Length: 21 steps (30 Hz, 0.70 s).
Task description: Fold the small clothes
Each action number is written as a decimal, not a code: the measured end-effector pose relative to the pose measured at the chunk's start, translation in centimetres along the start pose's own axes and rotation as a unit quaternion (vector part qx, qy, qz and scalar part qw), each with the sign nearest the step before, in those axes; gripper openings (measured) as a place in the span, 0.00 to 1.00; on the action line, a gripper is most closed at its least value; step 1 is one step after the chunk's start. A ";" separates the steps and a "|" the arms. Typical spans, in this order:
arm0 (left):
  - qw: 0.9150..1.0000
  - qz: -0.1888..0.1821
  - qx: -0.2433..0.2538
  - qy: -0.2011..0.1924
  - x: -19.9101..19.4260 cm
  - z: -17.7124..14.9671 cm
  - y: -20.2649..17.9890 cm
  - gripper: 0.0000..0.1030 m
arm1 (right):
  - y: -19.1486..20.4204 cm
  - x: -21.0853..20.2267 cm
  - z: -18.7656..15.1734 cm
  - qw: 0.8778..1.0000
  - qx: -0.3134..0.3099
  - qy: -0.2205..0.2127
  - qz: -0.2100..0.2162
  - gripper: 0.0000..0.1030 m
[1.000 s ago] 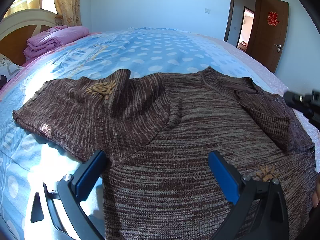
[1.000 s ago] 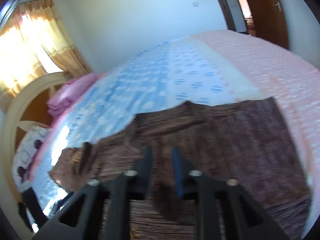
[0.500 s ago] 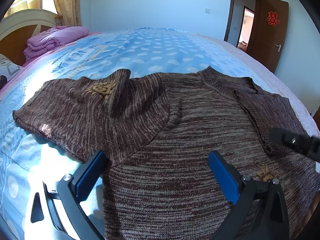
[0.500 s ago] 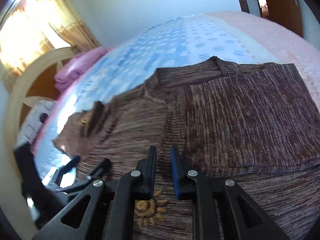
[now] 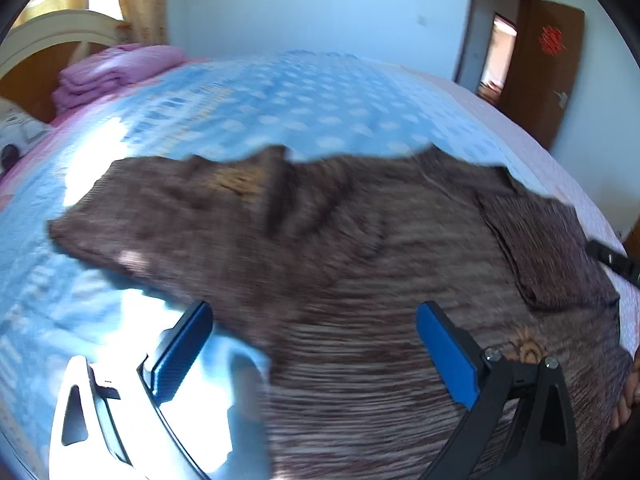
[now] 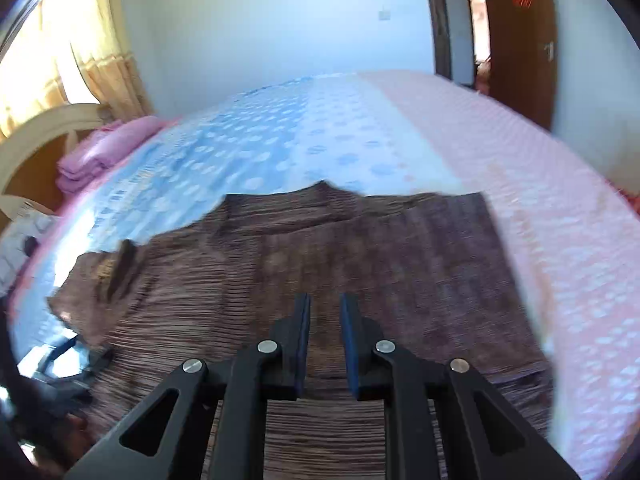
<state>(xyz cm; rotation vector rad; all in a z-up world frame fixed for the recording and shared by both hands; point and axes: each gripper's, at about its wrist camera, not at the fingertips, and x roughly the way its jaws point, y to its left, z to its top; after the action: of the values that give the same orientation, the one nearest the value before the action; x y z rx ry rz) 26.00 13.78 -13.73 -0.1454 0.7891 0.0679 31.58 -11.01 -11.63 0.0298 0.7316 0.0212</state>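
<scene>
Left wrist view first: the left gripper (image 5: 312,344) hangs over the near part of a brown sweater (image 5: 360,264), jaws spread wide with nothing between the blue pads (image 5: 448,356). One pad sits above the sunlit bed (image 5: 280,112), the other above the knit. The picture is smeared, so fine detail is lost. The sweater lies spread on the blue dotted cover, one sleeve (image 5: 132,208) stretched out to the left, the other sleeve (image 5: 548,248) folded in over the body on the right side. A tan motif (image 5: 528,350) shows on the knit just beside the right-hand finger. At the far right edge a dark bit of the right gripper (image 5: 612,260) pokes in, and fingers of a hand (image 5: 628,396) show lower down.

Right wrist view now: that gripper (image 6: 324,312) is over the sweater (image 6: 360,264) too, jaws nearly closed with a narrow gap and no cloth caught between them. Ahead of it the folded sleeve (image 6: 420,248) lies flat on the body, its edge running along the pink side of the bed (image 6: 480,132). A pink blanket pile (image 6: 104,152) sits by the headboard (image 6: 36,132), and a brown door (image 6: 516,40) stands open at the back.
</scene>
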 end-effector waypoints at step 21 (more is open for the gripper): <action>0.941 0.086 -0.326 -0.035 3.5 4.4 19.3 0.91 | -2.3 2.3 -2.9 1.000 0.016 0.015 -0.003 0.36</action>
<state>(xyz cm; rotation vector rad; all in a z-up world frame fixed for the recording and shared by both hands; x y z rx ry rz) 29.35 33.58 -15.20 -0.6992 0.6828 0.4993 31.38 -13.19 -15.45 0.0573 0.7630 0.0042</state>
